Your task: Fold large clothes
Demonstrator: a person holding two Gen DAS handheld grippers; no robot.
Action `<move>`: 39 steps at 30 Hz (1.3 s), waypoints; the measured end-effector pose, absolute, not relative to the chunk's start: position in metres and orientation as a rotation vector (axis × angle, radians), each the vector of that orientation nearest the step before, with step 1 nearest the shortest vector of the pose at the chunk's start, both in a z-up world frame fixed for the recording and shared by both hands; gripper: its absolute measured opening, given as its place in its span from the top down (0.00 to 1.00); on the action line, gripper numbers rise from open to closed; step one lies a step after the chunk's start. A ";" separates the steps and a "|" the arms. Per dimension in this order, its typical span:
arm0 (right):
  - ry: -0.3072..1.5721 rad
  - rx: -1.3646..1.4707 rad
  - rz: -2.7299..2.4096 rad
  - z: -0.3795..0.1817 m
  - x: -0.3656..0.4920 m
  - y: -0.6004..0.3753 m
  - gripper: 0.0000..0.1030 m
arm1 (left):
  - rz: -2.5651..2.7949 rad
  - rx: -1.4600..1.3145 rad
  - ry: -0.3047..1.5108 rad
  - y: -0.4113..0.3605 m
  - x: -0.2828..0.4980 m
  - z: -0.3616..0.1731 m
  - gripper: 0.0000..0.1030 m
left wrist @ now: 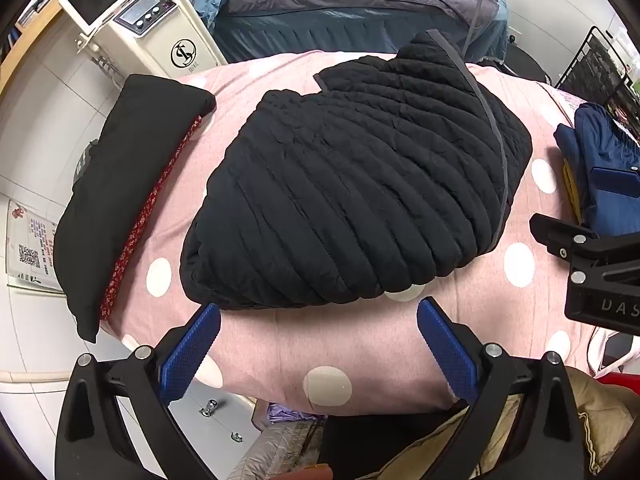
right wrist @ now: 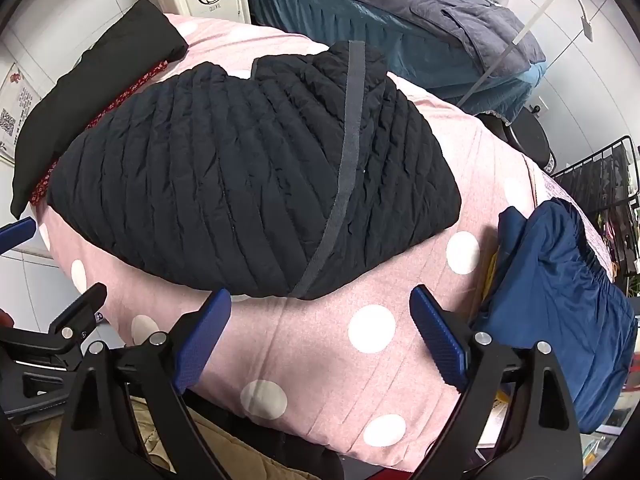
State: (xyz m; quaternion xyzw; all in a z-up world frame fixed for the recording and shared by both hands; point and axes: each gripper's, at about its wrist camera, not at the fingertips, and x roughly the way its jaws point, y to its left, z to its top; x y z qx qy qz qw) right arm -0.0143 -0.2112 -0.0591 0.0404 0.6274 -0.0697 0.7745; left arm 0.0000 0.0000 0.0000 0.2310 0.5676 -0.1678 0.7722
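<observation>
While the folded black quilted jacket point(left wrist: 356, 192) lies on the pink spotted sheet point(left wrist: 360, 352), both grippers' fingers point(left wrist: 190, 354) point(right wrist: 438, 334) gape empty.

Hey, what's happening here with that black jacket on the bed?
A person with a two-finger gripper in each hand is folding clothes on a pink polka-dot bedspread. The black quilted jacket lies folded into a compact bundle in the middle. Both the left gripper and the right gripper are open at its near edge, holding nothing. A black folded garment with red trim lies to the left, and a blue garment sits to the right.
</observation>
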 end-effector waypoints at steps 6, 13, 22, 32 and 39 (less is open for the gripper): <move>1.362 0.096 -0.154 -0.057 -0.013 -0.211 0.13 | -0.360 0.503 1.231 0.000 0.000 0.000 0.06; 1.367 0.101 -0.147 -0.063 -0.014 -0.213 0.13 | -0.359 0.499 1.231 0.002 -0.001 0.001 0.06; 1.369 0.105 -0.142 -0.067 -0.016 -0.213 0.13 | -0.358 0.510 1.239 0.001 0.000 -0.001 0.06; 1.381 0.111 -0.141 -0.070 -0.014 -0.215 0.13 | -0.366 0.520 1.262 -0.002 0.001 -0.008 0.06; 1.383 0.112 -0.142 -0.071 -0.014 -0.215 0.13 | -0.382 0.517 1.263 -0.003 0.000 -0.009 0.06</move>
